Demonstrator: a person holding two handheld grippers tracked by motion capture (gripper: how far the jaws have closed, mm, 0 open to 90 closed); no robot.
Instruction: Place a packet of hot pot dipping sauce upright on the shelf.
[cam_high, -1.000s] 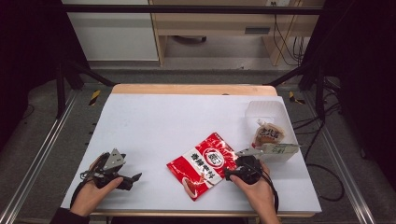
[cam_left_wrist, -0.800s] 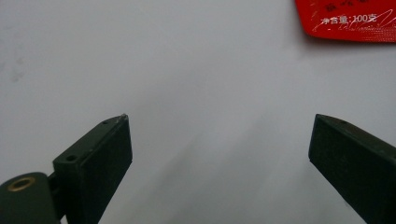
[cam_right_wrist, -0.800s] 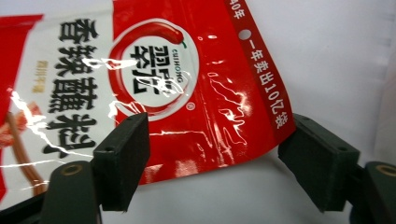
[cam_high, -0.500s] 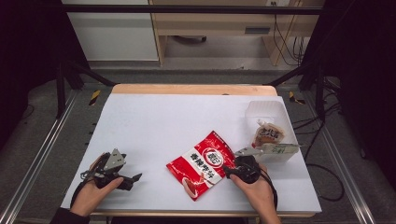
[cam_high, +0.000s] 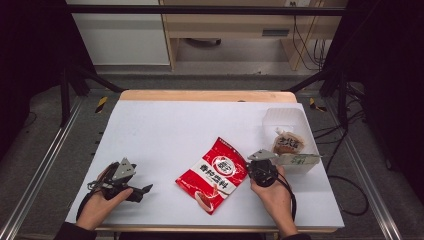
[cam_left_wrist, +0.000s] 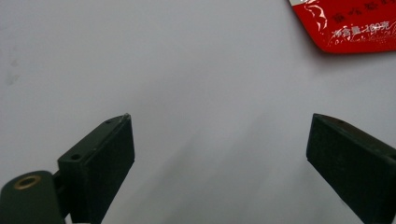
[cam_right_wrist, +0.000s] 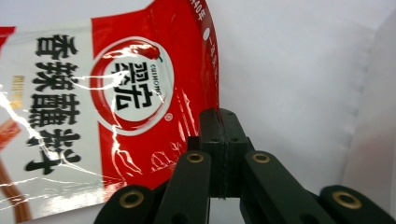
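Observation:
A red and white snack packet (cam_high: 215, 172) lies flat near the table's front middle. My right gripper (cam_high: 247, 172) sits at its right edge. In the right gripper view the jaws have just been closing and my right gripper (cam_right_wrist: 219, 116) now stands shut, with the packet's (cam_right_wrist: 116, 93) red edge seam pinched between the pads. My left gripper (cam_high: 146, 189) rests at the front left, pointing toward the packet. In the left gripper view my left gripper (cam_left_wrist: 219, 121) stands open over bare table, with a corner of the packet (cam_left_wrist: 345, 23) farther ahead.
A clear plastic tub (cam_high: 300, 125) stands at the table's right edge with a wrapped bun (cam_high: 287, 144) inside it. A white label strip (cam_high: 300, 160) lies by its front wall. The white table top (cam_high: 175, 130) stretches back to a wooden edge.
The right hand has edged slightly up to the packet's right edge. The left hand and the packet lie as before.

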